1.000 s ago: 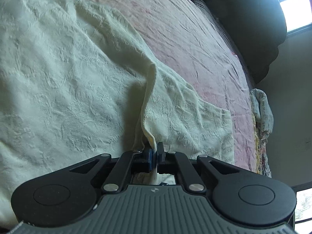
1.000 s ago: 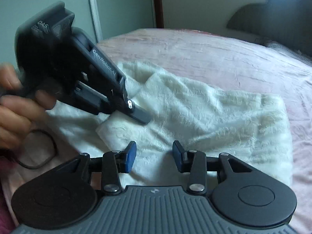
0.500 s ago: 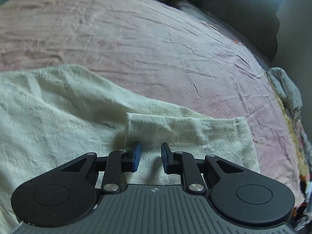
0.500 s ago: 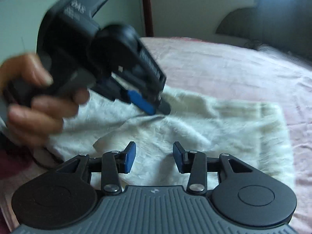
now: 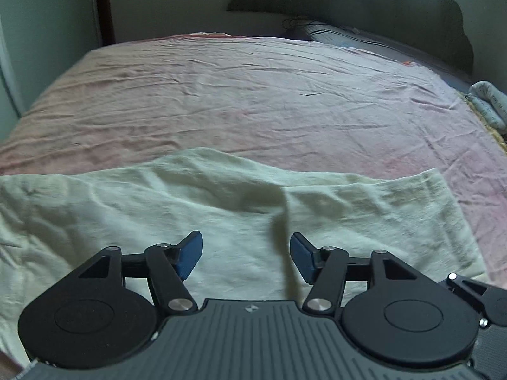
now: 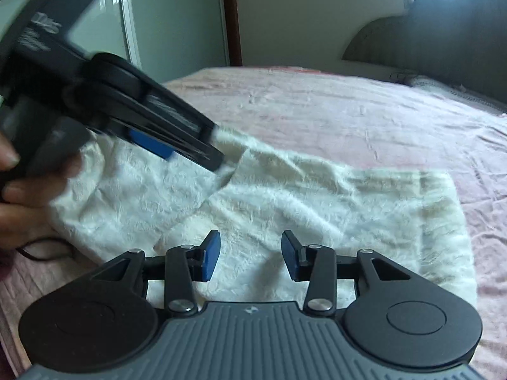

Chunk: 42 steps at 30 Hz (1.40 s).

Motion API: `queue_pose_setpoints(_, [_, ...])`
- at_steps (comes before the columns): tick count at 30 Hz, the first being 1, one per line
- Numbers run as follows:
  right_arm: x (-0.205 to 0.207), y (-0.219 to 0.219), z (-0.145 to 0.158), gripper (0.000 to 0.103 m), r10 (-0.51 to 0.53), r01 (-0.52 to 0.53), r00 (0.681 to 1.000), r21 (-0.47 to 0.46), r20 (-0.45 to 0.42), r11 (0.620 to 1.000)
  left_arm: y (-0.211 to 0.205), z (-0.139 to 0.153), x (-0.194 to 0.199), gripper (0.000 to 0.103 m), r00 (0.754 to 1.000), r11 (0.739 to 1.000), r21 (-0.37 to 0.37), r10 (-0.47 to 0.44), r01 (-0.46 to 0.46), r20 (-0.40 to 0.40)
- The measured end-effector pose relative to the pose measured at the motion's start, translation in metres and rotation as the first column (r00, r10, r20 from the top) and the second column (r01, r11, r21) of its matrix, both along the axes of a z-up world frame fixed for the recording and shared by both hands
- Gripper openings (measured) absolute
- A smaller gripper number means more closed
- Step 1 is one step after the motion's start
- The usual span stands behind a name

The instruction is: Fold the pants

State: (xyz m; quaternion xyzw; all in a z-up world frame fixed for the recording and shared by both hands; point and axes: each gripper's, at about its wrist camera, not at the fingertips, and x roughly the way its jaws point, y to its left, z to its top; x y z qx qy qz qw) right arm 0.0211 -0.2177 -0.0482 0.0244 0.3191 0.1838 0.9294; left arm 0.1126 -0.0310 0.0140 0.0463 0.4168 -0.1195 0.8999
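Cream textured pants (image 5: 133, 215) lie folded on the pink bed sheet (image 5: 253, 101), with a top flap edge running down the middle. My left gripper (image 5: 246, 255) is open and empty, held just above the pants. In the right wrist view the pants (image 6: 332, 202) spread across the bed. My right gripper (image 6: 250, 255) is open and empty over their near edge. The left gripper (image 6: 193, 150), in a hand, hovers over the pants' left part, blurred by motion.
A dark headboard (image 5: 348, 3) and a pillow (image 5: 342, 36) are at the bed's far end. A rolled patterned cloth (image 5: 489, 101) lies at the bed's right edge. A wardrobe door (image 6: 171, 22) stands behind the bed. A dark cable (image 6: 41, 250) lies near the hand.
My left gripper let go of the pants fold, opened wide and lifted, tilting up toward the headboard. The right gripper stayed open and still.
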Motion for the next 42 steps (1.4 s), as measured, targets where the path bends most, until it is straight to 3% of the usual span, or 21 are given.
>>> queue_pose_setpoints(5, [0.005, -0.003, -0.006, 0.043, -0.023, 0.024, 0.999, 0.042, -0.027, 0.999, 0.02, -0.002, -0.005, 0.067, 0.999, 0.998, 0.055, 0.03, -0.031, 0.011])
queue_pose_setpoints(12, [0.0, 0.005, 0.002, 0.046, -0.062, 0.062, 0.998, -0.003, -0.004, 0.998, 0.064, -0.002, -0.019, 0.068, 0.996, 0.995, 0.033, 0.093, -0.093, 0.008])
queue_pose_setpoints(18, [-0.003, 0.065, 0.03, 0.046, 0.139, -0.129, 0.986, -0.113, 0.087, 0.985, 0.147, 0.011, -0.048, 0.069, 0.966, 0.966, -0.04, 0.257, -0.256, 0.008])
queue_pose_setpoints(22, [-0.01, 0.132, 0.045, 0.049, 0.354, -0.331, 0.924, -0.165, 0.144, 0.929, 0.21, 0.021, -0.063, 0.07, 0.92, 0.916, -0.089, 0.391, -0.39, -0.012])
queue_pose_setpoints(26, [-0.025, 0.2, 0.046, 0.053, 0.559, -0.492, 0.811, -0.312, 0.176, 0.813, 0.264, 0.023, -0.078, 0.07, 0.869, 0.853, -0.163, 0.489, -0.495, -0.081])
queue_pose_setpoints(29, [-0.036, 0.24, 0.033, 0.053, 0.644, -0.523, 0.748, -0.453, 0.164, 0.722, 0.292, 0.012, -0.082, 0.071, 0.853, 0.821, -0.235, 0.495, -0.521, -0.164])
queue_pose_setpoints(33, [-0.047, 0.27, 0.007, 0.053, 0.671, -0.442, 0.727, -0.649, 0.145, 0.619, 0.312, -0.01, -0.076, 0.071, 0.843, 0.738, -0.41, 0.432, -0.535, -0.321])
queue_pose_setpoints(36, [-0.057, 0.276, -0.004, 0.05, 0.688, -0.354, 0.705, -0.756, 0.172, 0.551, 0.317, -0.019, -0.069, 0.074, 0.839, 0.679, -0.495, 0.396, -0.542, -0.374])
queue_pose_setpoints(38, [-0.058, 0.281, -0.007, 0.025, 0.705, -0.341, 0.691, -0.788, 0.159, 0.512, 0.316, -0.021, -0.067, 0.078, 0.84, 0.649, -0.534, 0.38, -0.541, -0.388])
queue_pose_setpoints(39, [-0.058, 0.284, -0.01, 0.022, 0.71, -0.327, 0.686, -0.804, 0.159, 0.496, 0.317, -0.022, -0.066, 0.08, 0.841, 0.634, -0.554, 0.37, -0.54, -0.395])
queue_pose_setpoints(40, [-0.057, 0.284, -0.012, 0.021, 0.715, -0.32, 0.68, -0.812, 0.162, 0.488, 0.317, -0.023, -0.065, 0.082, 0.84, 0.615, -0.574, 0.361, -0.54, -0.404])
queue_pose_setpoints(42, [-0.051, 0.28, -0.004, 0.019, 0.697, -0.341, 0.694, -0.769, 0.183, 0.541, 0.317, -0.027, -0.062, 0.085, 0.844, 0.577, -0.617, 0.336, -0.535, -0.418])
